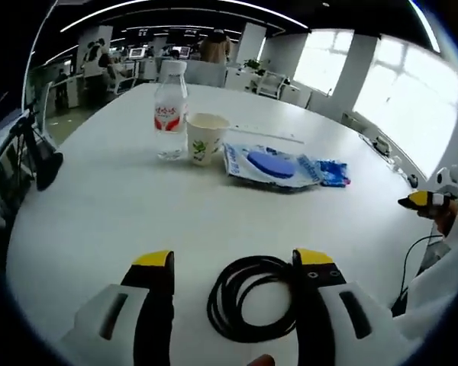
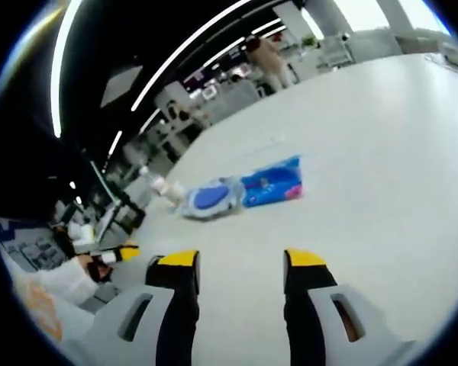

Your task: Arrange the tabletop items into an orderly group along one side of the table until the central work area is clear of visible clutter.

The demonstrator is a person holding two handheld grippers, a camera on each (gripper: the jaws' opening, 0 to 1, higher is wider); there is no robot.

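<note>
On the white table (image 1: 107,213) a coiled black cable (image 1: 252,299) lies between the jaws of my left gripper (image 1: 233,259), which is open; whether the jaws touch it I cannot tell. Farther off stand a clear water bottle (image 1: 170,110) with a red label and a paper cup (image 1: 206,139). Beside the cup lie a blue-and-white pouch (image 1: 271,165) and a small blue packet (image 1: 332,172). My right gripper (image 2: 242,259) is open over bare table, with the pouch (image 2: 210,198) and the blue packet (image 2: 273,184) beyond it. It also shows at the table's right edge (image 1: 424,200).
A dark stand (image 1: 46,164) sits off the table's left edge. A thin black wire (image 1: 412,255) hangs at the right edge. Desks, chairs and people fill the far room. A hand holding the left gripper (image 2: 118,253) shows at the left.
</note>
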